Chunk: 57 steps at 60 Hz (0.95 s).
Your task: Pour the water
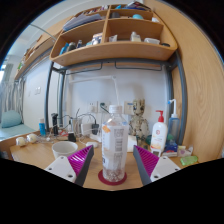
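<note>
- Clear plastic water bottle is standing upright between the two fingers of the tool, its base sitting on a round dark-red coaster.
- Magenta pads are showing on the inner faces of both fingers, and each is standing off the bottle with a gap, so the tool is spread wide and gripping nothing.
- Wooden bench is carrying the coaster and bottle and is stretching out ahead of the fingers.
- White bowl is sitting on the bench just beyond the left finger, near the bottle.
- White pump dispenser is standing beyond the right finger, further back on the bench.
- Small dark bottles and jars are crowding the back of the bench beyond the left finger; what they are I cannot tell.
- Wooden shelves are hanging on the wall well above the tool, holding cups and other small items too small to name.
- Blue cushion is lying far off past the left finger, beside the window light.
</note>
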{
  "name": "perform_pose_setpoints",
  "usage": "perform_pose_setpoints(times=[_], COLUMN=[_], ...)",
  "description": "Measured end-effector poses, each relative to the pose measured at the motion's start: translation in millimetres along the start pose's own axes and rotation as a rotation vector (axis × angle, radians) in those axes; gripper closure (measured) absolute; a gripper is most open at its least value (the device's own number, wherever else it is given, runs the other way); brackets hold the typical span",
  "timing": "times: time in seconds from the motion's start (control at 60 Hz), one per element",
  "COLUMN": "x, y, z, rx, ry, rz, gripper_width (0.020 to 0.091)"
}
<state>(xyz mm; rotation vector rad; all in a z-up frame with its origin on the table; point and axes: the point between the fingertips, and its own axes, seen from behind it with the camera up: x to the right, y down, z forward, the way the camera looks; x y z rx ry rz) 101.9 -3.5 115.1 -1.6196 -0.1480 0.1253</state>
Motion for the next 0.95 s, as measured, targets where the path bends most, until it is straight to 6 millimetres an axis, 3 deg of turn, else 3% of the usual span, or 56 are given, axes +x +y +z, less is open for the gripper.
perform_pose_setpoints(times=[0.2,0.417,0.733,0.95], x=[-1,15,25,18], y=[19,30,31,31], z=[-63,-109,-130,-128], rx=[-0.053,-0.089,-0.081,-0.077], ry=[0.076,0.202,0.233,0.199], rz=[0.071,0.104,0.049,0.073], gripper_width=[0.0286,0.0289,0.0287,0.0289])
